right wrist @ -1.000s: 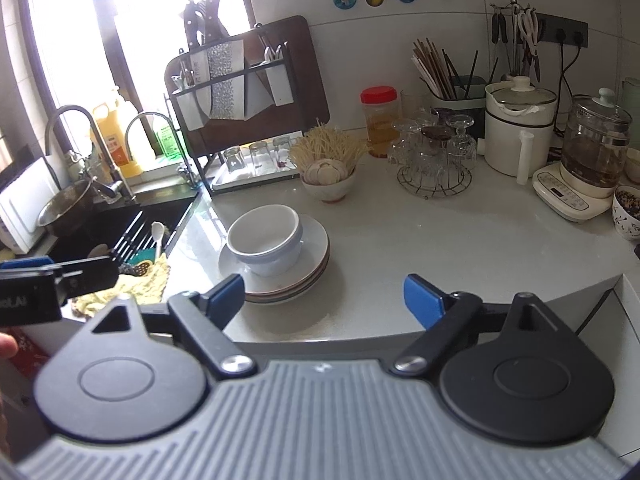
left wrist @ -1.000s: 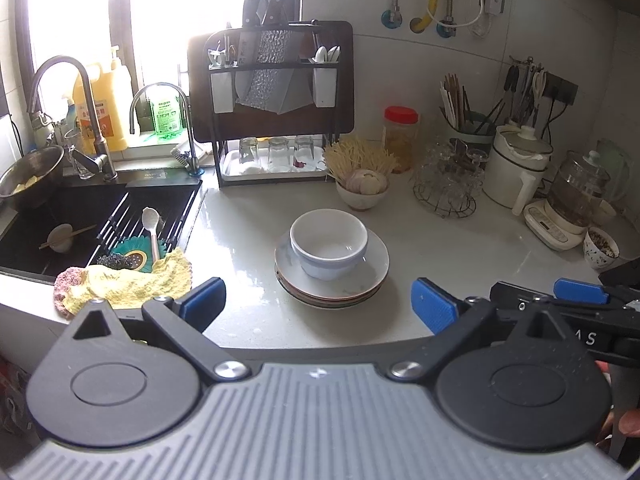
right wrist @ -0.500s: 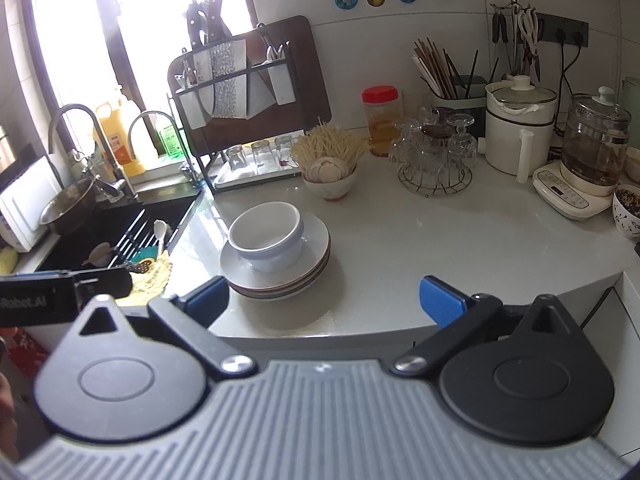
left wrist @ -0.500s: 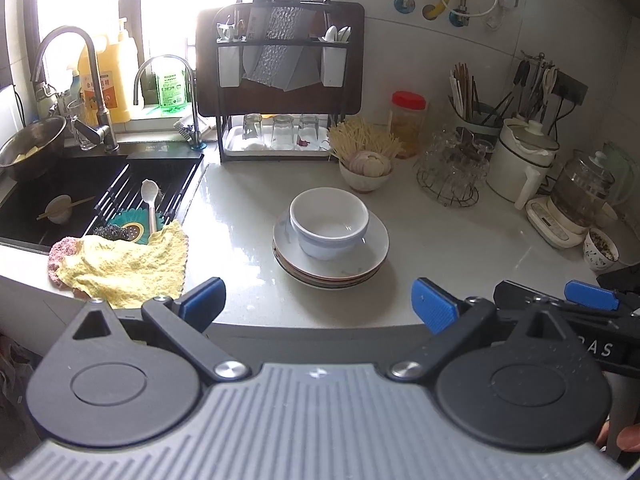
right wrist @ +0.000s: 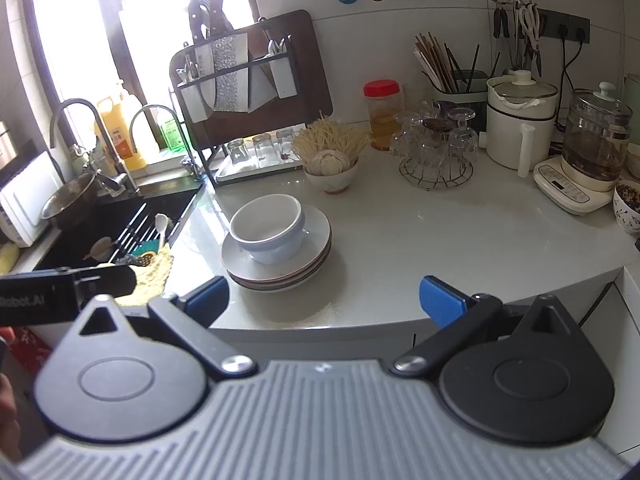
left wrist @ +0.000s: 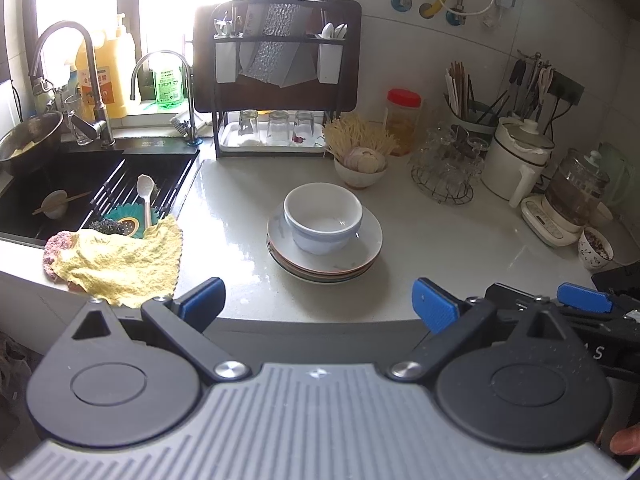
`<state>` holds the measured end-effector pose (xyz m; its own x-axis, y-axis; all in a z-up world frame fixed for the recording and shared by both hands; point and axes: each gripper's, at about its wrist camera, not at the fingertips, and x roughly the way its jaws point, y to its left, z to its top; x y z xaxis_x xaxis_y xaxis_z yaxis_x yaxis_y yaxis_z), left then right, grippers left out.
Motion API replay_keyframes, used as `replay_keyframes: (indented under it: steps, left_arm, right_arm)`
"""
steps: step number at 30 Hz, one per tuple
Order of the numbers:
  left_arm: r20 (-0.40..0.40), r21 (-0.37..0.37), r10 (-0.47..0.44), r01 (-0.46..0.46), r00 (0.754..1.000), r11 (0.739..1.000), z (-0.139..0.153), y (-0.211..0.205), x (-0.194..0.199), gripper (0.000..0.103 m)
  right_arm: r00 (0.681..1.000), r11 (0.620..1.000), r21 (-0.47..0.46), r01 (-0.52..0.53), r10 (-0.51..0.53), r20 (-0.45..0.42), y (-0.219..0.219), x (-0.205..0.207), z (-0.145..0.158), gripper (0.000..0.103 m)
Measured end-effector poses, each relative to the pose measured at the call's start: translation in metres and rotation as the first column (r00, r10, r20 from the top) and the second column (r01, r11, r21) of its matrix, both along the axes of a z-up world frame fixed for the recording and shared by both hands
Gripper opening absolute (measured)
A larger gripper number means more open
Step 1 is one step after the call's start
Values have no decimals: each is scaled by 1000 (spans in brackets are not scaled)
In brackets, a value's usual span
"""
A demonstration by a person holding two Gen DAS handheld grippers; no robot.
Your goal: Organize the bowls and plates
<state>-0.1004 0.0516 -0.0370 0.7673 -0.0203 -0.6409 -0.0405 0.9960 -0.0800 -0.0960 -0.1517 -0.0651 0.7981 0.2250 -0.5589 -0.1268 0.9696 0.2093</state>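
Observation:
A white bowl [left wrist: 323, 218] [right wrist: 268, 234] stands upright on a stack of plates [left wrist: 325, 256] [right wrist: 278, 266] in the middle of the pale counter. My left gripper [left wrist: 318, 304] hangs open over the counter's front edge, short of the stack, with nothing between its blue-tipped fingers. My right gripper [right wrist: 324, 298] is open wide, also near the front edge, just right of the stack and apart from it. The right gripper's blue tips show at the right in the left wrist view.
A black sink [left wrist: 60, 196] with a drying rack, spoon and yellow cloth [left wrist: 120, 260] lies left. At the back stand a knife and cup rack [left wrist: 280, 80], a garlic bowl [left wrist: 360, 168], a red-lidded jar [left wrist: 402, 120], a glass holder [left wrist: 444, 168], a white pot [left wrist: 516, 160] and a kettle [left wrist: 576, 196].
The right gripper's jaws have spread wider. The left wrist view has shifted slightly, showing more of the counter's front edge; bowl and plates have not moved.

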Motion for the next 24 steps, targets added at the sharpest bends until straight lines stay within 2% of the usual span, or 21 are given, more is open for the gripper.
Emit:
replay_keyframes:
  steps: [24]
  left_arm:
    - [-29,-23,27,-27,999,999,-5,12,1,101]
  right_arm:
    - [1000,1000,7,-5,5,-19,7,0,-5,103]
